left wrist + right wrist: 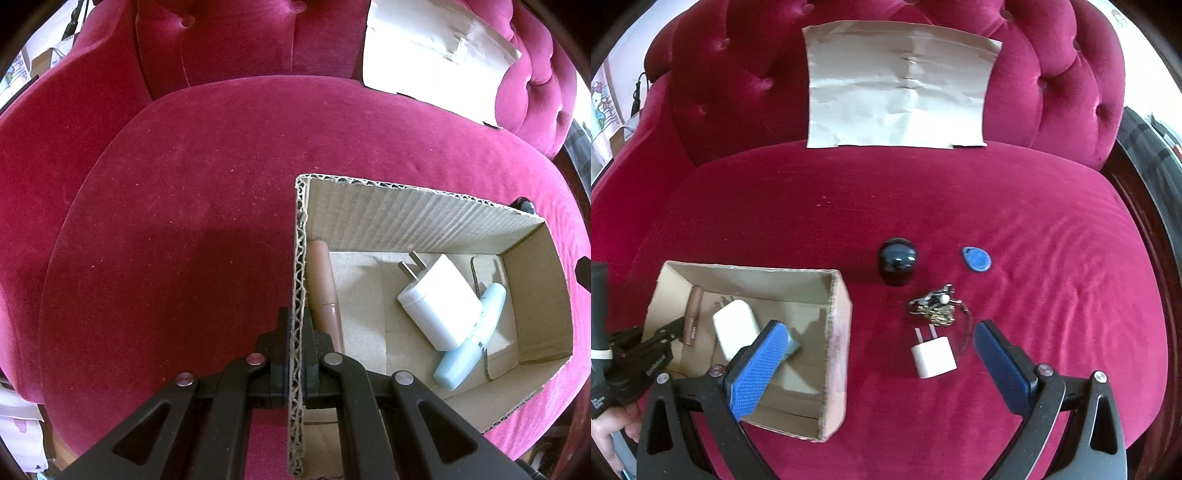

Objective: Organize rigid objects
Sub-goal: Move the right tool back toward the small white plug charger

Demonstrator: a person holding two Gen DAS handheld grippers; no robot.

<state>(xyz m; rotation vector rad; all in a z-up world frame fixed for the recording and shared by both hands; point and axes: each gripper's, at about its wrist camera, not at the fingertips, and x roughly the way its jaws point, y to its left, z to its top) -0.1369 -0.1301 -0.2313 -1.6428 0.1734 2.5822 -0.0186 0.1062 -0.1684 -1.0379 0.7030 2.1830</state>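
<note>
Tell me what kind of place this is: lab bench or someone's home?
Most likely a home living room. The work surface is the seat of a tufted magenta velvet armchair, not a bench. A cut-down cardboard box holds small household items, and a phone charger plug lies loose on the cushion.

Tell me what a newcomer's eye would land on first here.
The crimson velvet armchair fills both views. On its seat stands an open cardboard box, the left gripper clamped on its wall. Beside the box, the right gripper hangs open over a small white charger.
</note>
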